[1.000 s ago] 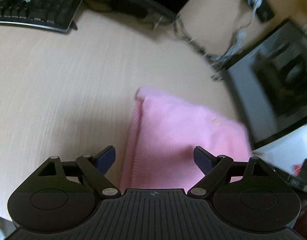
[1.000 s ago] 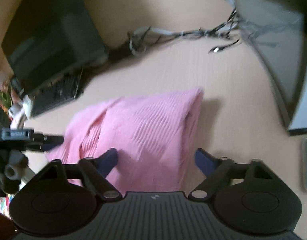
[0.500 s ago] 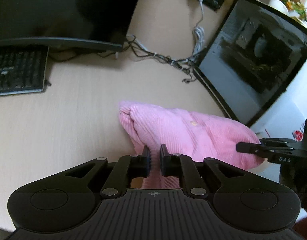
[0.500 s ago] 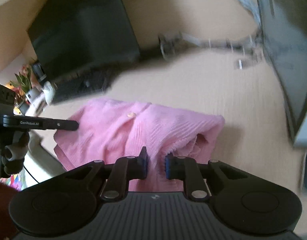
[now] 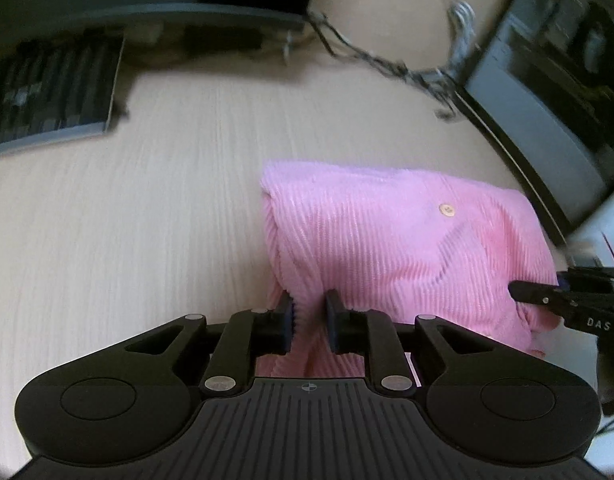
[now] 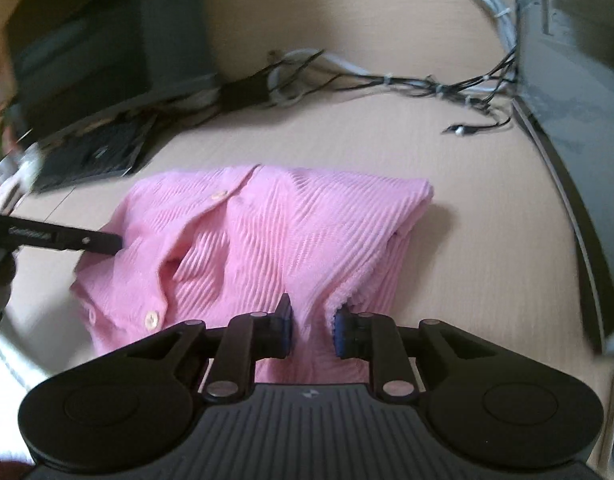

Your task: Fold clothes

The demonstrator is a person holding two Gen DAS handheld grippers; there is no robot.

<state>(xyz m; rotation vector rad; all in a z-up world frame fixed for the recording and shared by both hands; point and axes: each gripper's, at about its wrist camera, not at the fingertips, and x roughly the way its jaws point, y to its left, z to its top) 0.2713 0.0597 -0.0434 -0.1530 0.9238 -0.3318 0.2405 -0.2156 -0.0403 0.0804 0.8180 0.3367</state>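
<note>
Now the tabletop [image 5: 147,220] carries a monitor [image 5: 547,92], a keyboard [image 5: 47,96] and a tangle of cables [image 6: 387,80] at the back, with the pink shirt [image 5: 387,248] lying bunched near the front edge. Half a second ago both claws were clamped nearly closed on its near hem; a second ago they stood wide apart over the cloth. Their gap has since grown a little, though fabric still runs between the pads of each. The left claw [image 5: 310,322] is narrow around the left part of the hem, and the right claw [image 6: 313,330] is narrow around the right part. Probably the grip is easing, so this fold looks laid down. Two buttons [image 6: 151,317] show.
</note>
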